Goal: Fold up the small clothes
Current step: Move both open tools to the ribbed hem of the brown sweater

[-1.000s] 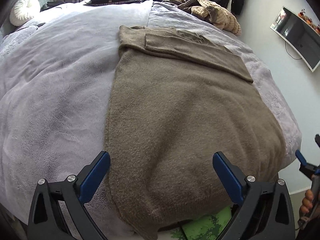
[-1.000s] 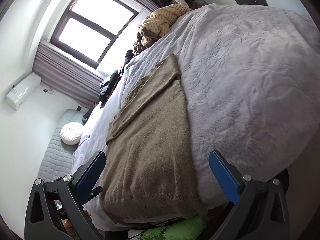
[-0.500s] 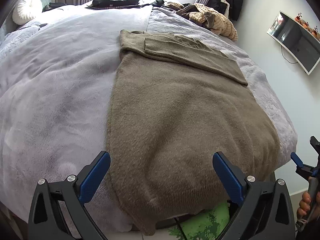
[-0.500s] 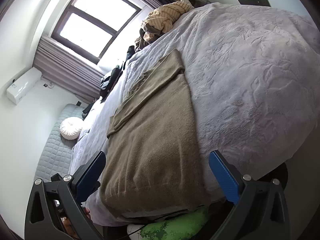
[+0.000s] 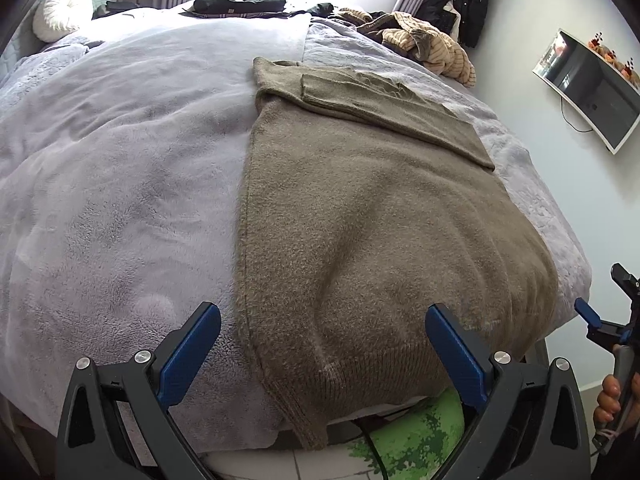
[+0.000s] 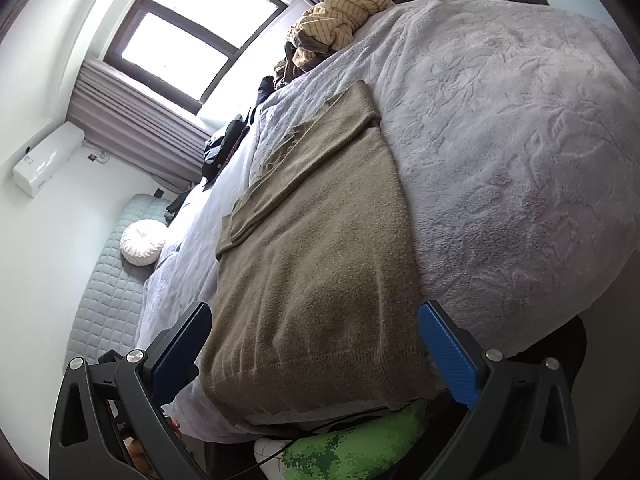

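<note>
An olive-brown knit sweater (image 5: 372, 208) lies flat on the lilac fleece bedspread (image 5: 120, 168), with its sleeves folded across the far end and its ribbed hem hanging over the near bed edge. My left gripper (image 5: 320, 344) hovers open just above that hem, nothing between its blue pads. In the right wrist view the same sweater (image 6: 320, 264) runs away from me, and my right gripper (image 6: 316, 344) is open over its hem at the bed edge. The right gripper also shows at the right border of the left wrist view, held by a hand (image 5: 612, 396).
A pile of striped tan clothes (image 5: 432, 48) lies at the bed's far right corner, dark garments (image 5: 240, 0) at the far edge under the window. A white round cushion (image 5: 64, 12) sits far left. A green patterned mat (image 5: 416, 436) lies on the floor below the bed edge. A screen (image 5: 588, 88) hangs on the right wall.
Both grippers have drawn slightly back and upward from the sweater's hem, so more of the bed edge and floor shows. The sweater has not moved.
</note>
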Demonstrator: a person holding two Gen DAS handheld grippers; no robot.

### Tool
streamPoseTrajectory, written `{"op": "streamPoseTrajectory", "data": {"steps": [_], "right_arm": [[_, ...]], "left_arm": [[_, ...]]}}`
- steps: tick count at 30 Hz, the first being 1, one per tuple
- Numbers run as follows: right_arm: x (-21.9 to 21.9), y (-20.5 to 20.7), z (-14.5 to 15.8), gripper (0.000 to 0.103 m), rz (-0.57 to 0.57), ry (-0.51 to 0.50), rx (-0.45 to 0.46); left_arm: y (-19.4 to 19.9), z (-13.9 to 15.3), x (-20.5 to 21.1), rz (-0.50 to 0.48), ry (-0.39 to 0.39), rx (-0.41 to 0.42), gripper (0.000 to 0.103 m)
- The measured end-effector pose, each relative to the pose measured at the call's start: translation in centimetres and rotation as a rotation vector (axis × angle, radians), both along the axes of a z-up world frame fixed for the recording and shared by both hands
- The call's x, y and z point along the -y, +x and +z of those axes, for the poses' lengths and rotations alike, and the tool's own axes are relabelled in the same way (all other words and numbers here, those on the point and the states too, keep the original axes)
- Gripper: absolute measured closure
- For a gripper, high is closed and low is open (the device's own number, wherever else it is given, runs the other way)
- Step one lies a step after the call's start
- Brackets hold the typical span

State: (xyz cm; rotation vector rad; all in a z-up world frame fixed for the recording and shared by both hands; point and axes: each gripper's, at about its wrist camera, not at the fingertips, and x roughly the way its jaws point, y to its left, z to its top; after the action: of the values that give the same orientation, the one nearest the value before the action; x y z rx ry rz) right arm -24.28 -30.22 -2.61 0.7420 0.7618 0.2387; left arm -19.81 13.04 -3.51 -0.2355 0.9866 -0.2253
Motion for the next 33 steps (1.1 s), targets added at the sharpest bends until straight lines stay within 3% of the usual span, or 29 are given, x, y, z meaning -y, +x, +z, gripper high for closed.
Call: {"op": "streamPoseTrajectory", "data": {"steps": [10,23,33], "right_arm": [[0.2,0.5,-1.3,0.000,0.033,-0.014,-0.047],[0.6,1.5,-4.0,0.000,0.078,-0.023,-0.110],[0.3,1.4,-4.1,0.000,0.091,-0.028,-0.109]], "left_arm": [[-0.4,0.8,-0.3,0.004,-0.002,0.047,0.001],[-0.7,-1.0,1.3,-0.010,0.030,-0.023,0.001],[-0.9,-1.2,1.2,-0.002,0.043,-0.032,0.001]]}}
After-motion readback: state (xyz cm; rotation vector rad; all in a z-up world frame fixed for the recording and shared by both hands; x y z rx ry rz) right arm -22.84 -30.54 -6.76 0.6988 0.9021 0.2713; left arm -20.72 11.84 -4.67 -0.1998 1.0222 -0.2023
